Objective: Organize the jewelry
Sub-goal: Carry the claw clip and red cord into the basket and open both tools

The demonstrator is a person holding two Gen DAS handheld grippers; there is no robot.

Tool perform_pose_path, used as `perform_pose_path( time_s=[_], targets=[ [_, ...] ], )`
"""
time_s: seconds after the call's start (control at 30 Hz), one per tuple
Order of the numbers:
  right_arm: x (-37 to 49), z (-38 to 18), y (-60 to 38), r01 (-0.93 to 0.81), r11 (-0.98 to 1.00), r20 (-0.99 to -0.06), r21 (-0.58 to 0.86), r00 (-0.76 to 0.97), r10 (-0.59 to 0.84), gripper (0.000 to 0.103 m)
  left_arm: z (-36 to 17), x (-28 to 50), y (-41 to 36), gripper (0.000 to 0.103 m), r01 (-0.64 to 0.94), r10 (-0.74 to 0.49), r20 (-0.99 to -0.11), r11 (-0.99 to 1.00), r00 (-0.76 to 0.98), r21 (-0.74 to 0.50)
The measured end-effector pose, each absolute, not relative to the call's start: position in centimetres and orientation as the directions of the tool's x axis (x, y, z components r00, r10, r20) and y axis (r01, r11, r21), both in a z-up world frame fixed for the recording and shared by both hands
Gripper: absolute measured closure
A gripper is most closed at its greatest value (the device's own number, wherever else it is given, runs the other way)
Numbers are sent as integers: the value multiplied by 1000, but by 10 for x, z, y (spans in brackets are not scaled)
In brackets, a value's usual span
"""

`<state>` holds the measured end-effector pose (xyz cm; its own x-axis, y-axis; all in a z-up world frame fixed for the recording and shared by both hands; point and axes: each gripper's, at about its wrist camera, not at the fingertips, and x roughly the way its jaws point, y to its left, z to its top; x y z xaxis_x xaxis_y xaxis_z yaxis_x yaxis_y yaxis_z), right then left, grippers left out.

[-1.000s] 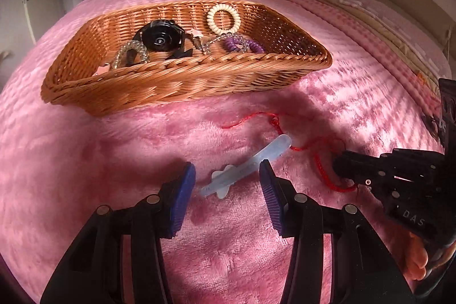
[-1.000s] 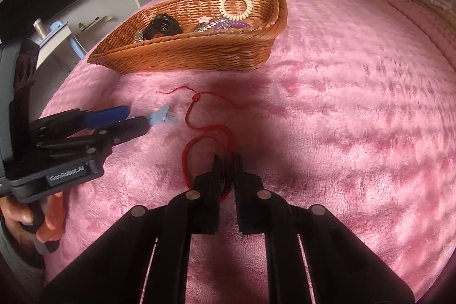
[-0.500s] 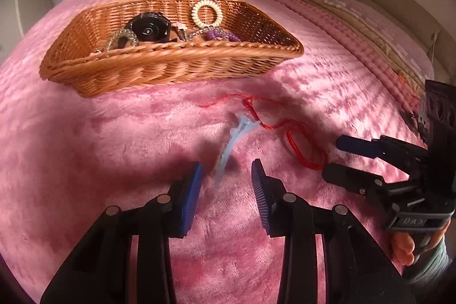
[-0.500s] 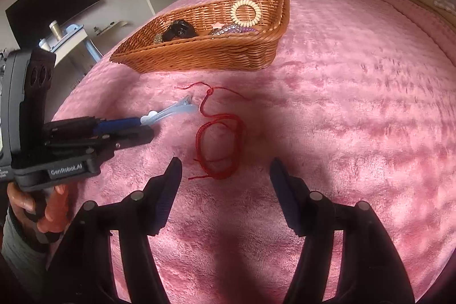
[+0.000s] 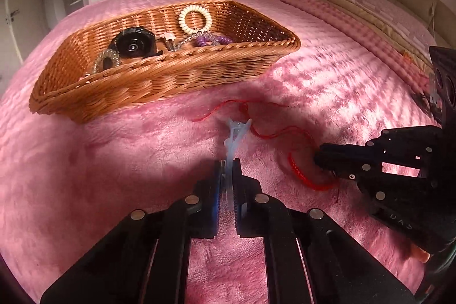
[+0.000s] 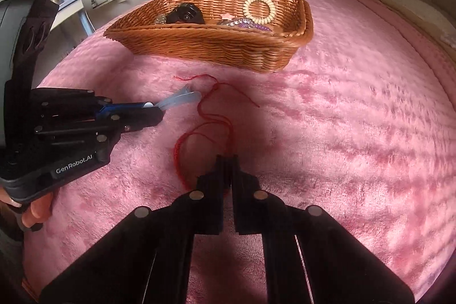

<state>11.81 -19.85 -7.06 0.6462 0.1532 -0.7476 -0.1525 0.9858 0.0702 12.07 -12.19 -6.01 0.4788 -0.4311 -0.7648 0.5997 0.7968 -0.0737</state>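
Note:
A pale blue hair clip (image 5: 233,134) sticks out forward from my left gripper (image 5: 227,165), which is shut on its near end just above the pink blanket. The clip (image 6: 182,99) and the left gripper (image 6: 158,111) also show at the left of the right wrist view. A red cord bracelet (image 6: 203,116) lies looped on the blanket, and my right gripper (image 6: 227,160) is shut on the near side of its loop. In the left wrist view the right gripper (image 5: 317,158) meets the red cord (image 5: 296,174) from the right.
A wicker basket (image 5: 171,70) sits beyond both grippers on the pink blanket (image 5: 85,161), holding a cream bead bracelet (image 5: 195,19), a black round piece (image 5: 134,43), a clear coil tie and purple beads. Pillows lie along the far right. A hand (image 6: 34,212) holds the left gripper.
The left jaws closed onto the hair clip, which turned to point away from me. The right jaws opened wide, then shut on the red cord's loop.

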Motion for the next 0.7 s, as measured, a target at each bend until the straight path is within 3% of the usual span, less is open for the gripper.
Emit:
perform_pose_path(
  time_s=[0.43,0.7],
  targets=[
    [67,15,-182,-250,968,-524,15,823,220,99,4,91,-78,98,584,-557,-610,791,564,-182],
    [101,76,-178,-233,972,-445,-31,874,195,99,63,107,-65,97,570,-563,-515,805,646,-165]
  ],
)
